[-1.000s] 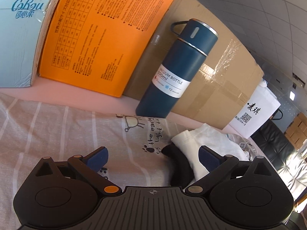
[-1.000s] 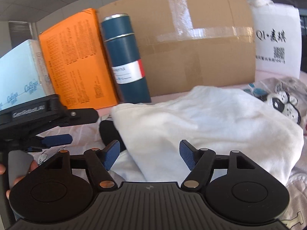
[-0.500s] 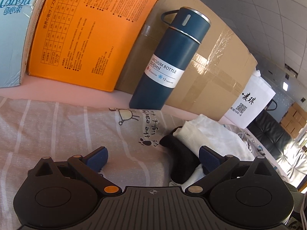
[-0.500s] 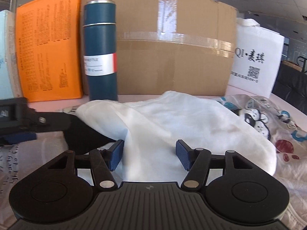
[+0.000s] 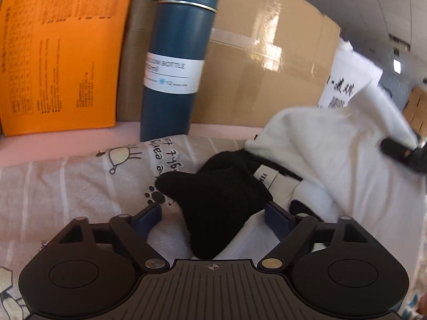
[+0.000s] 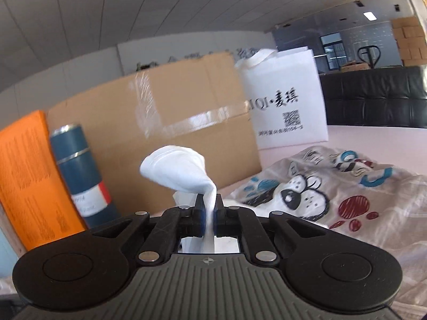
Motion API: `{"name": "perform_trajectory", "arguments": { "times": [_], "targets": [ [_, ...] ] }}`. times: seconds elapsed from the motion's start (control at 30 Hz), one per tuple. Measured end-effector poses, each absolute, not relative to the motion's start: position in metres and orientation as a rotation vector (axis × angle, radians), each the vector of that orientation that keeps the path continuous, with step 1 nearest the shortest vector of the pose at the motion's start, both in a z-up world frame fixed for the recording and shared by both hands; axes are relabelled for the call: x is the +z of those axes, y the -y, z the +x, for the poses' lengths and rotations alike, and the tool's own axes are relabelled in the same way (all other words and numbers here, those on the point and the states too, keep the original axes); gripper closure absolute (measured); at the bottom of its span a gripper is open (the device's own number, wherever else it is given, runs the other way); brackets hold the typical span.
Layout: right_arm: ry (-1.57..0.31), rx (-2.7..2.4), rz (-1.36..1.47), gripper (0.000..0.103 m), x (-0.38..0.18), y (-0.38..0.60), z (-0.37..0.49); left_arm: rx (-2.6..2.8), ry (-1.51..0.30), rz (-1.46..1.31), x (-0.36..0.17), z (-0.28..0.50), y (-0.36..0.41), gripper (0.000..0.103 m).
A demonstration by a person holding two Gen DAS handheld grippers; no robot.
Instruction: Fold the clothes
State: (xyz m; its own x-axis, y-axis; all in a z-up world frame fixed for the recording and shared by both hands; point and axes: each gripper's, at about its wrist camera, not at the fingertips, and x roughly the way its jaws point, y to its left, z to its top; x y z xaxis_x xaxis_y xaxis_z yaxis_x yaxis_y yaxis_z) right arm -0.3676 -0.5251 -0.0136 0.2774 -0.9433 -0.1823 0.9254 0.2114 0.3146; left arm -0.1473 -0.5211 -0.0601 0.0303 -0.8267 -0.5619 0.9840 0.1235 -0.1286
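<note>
A white garment point(image 5: 347, 160) lies on the patterned bedsheet point(image 5: 66, 184), its far right part pulled upward. A black knitted part point(image 5: 213, 202) and a small label sit at its near edge. My left gripper point(image 5: 213, 214) is open, its blue pads either side of the black part. My right gripper point(image 6: 209, 208) is shut on a bunched fold of the white garment point(image 6: 178, 170), lifted above the bed. In the left wrist view part of the right gripper point(image 5: 403, 154) shows at the right edge.
At the back stand a blue vacuum bottle point(image 5: 176, 61), an orange box point(image 5: 58, 53), a taped cardboard box point(image 6: 173, 122) and a white bag point(image 6: 285, 106). A cartoon-printed cloth point(image 6: 333, 194) lies to the right. A black sofa point(image 6: 373, 98) is farther off.
My right gripper has shut on the white garment and lifted it. My left gripper has moved forward and to the right, so that the black part lies between its open fingers.
</note>
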Motion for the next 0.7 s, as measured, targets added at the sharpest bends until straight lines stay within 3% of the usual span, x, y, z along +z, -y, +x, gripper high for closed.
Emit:
{"name": "perform_trajectory", "arguments": {
  "times": [0.03,0.07,0.1,0.13,0.23,0.43,0.7],
  "targets": [
    [0.086,-1.295,0.385,0.098,-0.016,0.524,-0.376,-1.444,-0.548,0.354,-0.058,-0.153,0.521,0.057],
    [0.105,-1.306,0.371,0.098,-0.019,0.525,-0.384,-1.449,-0.504,0.359,-0.055,-0.158,0.516,0.068],
    [0.121,-1.316,0.366,0.098,-0.022,0.527,-0.390,-1.451,-0.457,0.362,-0.051,-0.162,0.511,0.087],
    [0.136,-1.315,0.395,0.098,-0.024,0.531,-0.396,-1.453,-0.411,0.365,-0.048,-0.167,0.506,0.095],
    [0.264,-1.223,0.510,0.098,-0.022,0.531,-0.416,-1.493,-0.368,0.298,-0.034,-0.167,0.485,0.097],
    [0.470,-1.097,0.437,0.098,0.028,0.480,-0.429,-1.560,-0.293,0.065,0.022,-0.136,0.415,0.099],
    [0.614,-0.957,0.424,0.098,0.086,0.409,-0.435,-1.435,-0.184,-0.077,0.076,-0.061,0.266,0.099]
  ]
}}
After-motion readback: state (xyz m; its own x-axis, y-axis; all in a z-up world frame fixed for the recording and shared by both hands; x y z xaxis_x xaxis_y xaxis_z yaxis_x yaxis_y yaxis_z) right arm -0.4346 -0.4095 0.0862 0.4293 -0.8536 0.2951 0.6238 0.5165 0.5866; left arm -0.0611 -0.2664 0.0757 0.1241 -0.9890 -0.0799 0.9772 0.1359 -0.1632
